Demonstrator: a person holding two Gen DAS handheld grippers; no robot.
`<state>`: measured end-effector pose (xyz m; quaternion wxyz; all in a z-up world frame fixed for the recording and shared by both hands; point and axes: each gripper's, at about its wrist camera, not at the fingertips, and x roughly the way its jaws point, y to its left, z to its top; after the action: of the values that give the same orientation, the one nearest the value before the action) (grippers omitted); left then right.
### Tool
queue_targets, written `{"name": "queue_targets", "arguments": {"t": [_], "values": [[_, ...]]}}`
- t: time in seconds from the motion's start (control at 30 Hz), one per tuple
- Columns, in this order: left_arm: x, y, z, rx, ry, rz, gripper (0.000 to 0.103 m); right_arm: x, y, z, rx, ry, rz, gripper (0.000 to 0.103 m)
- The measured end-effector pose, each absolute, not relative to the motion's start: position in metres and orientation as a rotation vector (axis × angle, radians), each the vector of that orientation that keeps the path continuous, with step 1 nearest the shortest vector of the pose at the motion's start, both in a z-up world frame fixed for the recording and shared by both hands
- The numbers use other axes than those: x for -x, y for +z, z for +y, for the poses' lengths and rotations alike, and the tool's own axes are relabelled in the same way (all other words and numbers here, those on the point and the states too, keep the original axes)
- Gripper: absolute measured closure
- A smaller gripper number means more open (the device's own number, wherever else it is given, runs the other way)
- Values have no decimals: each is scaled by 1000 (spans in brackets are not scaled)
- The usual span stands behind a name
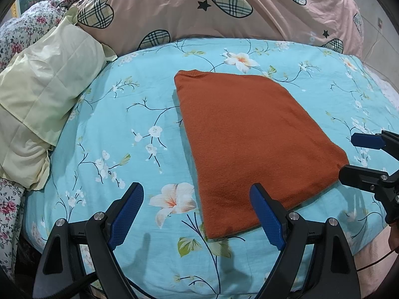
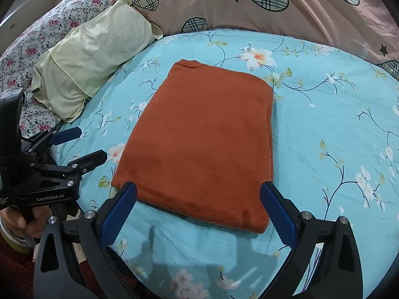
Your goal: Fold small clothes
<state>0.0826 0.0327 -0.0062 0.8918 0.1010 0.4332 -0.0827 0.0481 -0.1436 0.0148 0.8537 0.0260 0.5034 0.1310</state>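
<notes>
On blue floral sheet [image 1: 104,129]: rust sweater [image 1: 249,139] folded flat. Left gripper [image 1: 197,194] and right gripper [image 2: 198,194] both spread wide, empty, near hem.

A folded sweater [image 2: 202,139] lies flat in the middle of a bed [image 2: 324,124], its neck edge at the far end. Behind it, across the head of the bed, a bunched quilt [image 2: 249,7] is piled. A pillow [image 2: 92,59] rests at the far left, partly on a second quilt [image 2: 42,37]. The left gripper [image 1: 197,214] hangs over the sweater's near left corner, the right gripper [image 2: 198,214] over its near edge, both clear of the cloth.
</notes>
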Motion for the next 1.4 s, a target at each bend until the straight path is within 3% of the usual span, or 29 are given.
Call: {"name": "queue_targets", "arguments": {"t": [1.4], "values": [[-82, -5, 33, -208, -173, 900, 15, -53, 17, -146, -48, 282, 1061, 4]]}}
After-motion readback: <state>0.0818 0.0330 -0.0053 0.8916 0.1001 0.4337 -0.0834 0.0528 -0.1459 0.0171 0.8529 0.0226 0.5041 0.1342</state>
